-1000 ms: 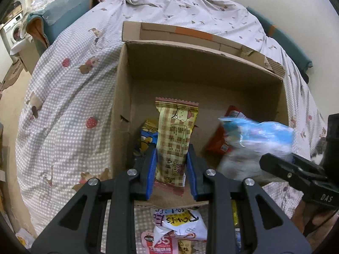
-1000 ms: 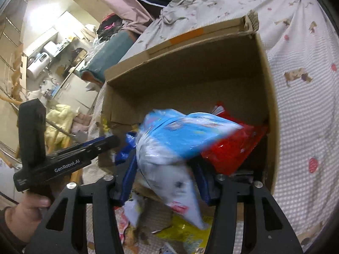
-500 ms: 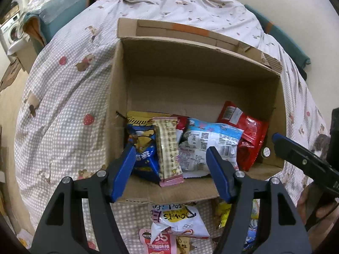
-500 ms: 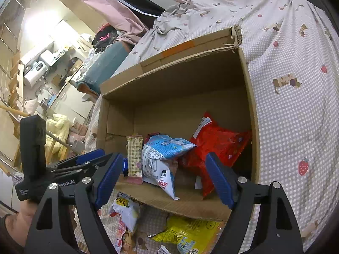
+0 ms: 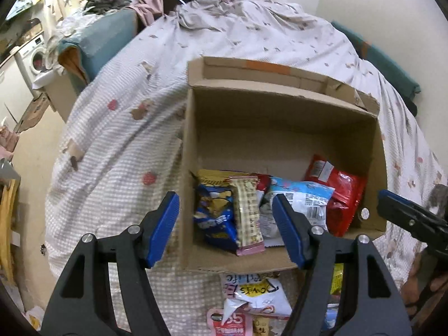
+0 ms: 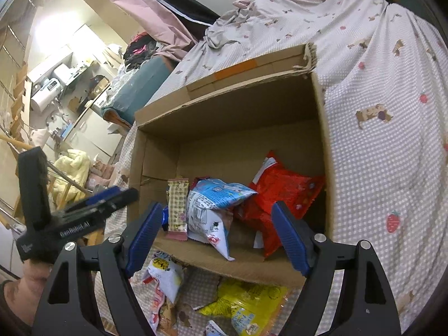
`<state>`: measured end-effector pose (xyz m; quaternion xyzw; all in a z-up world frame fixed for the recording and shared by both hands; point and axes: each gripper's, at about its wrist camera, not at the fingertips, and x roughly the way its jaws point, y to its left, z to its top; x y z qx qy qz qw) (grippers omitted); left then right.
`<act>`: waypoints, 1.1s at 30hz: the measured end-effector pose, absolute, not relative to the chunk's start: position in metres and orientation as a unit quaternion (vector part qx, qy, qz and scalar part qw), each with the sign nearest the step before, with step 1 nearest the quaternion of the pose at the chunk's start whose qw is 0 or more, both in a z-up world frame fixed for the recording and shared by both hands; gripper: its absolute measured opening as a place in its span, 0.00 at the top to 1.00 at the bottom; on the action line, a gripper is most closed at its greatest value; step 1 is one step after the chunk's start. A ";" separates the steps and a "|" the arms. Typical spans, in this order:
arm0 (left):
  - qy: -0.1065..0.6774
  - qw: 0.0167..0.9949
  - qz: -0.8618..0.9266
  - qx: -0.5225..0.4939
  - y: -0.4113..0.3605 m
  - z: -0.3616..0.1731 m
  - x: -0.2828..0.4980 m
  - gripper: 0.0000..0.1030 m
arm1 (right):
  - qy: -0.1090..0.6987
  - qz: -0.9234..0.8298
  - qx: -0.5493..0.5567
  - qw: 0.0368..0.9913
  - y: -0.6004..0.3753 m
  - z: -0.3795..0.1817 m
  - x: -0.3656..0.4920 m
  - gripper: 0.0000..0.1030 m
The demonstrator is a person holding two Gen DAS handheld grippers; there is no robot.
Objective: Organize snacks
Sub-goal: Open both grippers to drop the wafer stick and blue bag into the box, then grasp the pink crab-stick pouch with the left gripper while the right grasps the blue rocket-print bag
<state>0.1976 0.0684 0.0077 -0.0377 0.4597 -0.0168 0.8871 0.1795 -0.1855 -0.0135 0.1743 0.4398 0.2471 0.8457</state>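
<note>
An open cardboard box (image 5: 280, 123) lies on the bed and also shows in the right wrist view (image 6: 224, 106). Inside it lie a beige checked snack bar (image 5: 247, 212), a blue chip bag (image 5: 214, 212), a light blue and white bag (image 5: 299, 198) and a red bag (image 5: 338, 193). The same bar (image 6: 177, 207), light blue bag (image 6: 215, 204) and red bag (image 6: 280, 193) show in the right wrist view. My left gripper (image 5: 226, 229) is open and empty, just in front of the box. My right gripper (image 6: 217, 235) is open and empty, also in front of the box.
Loose snacks lie on the checked bedspread (image 5: 112, 151) in front of the box: a white bag (image 5: 252, 294), a pink packet (image 5: 229, 322), a yellow bag (image 6: 246, 299). The bed's left edge drops to the floor. A teal cushion (image 5: 92, 39) sits far left.
Both grippers let go of their snacks, the checked bar and the light blue bag, into the box, opened wide, and have pulled back up and away from it.
</note>
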 end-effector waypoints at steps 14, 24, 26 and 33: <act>0.462 0.884 0.021 -0.066 0.097 0.017 0.161 0.36 | 0.445 0.221 0.184 0.848 -0.205 0.000 0.142 0.20; 0.550 0.833 0.024 -0.058 0.100 -0.021 0.120 0.13 | 0.496 0.212 0.191 0.820 -0.210 -0.014 0.114 0.11; 0.596 0.800 0.006 -0.061 0.096 -0.044 0.114 0.13 | 0.506 0.209 0.199 0.813 -0.212 -0.018 0.107 0.11; 0.674 0.733 -0.019 -0.094 0.087 -0.096 0.105 0.17 | 0.513 0.202 0.209 0.808 -0.217 -0.021 0.090 0.11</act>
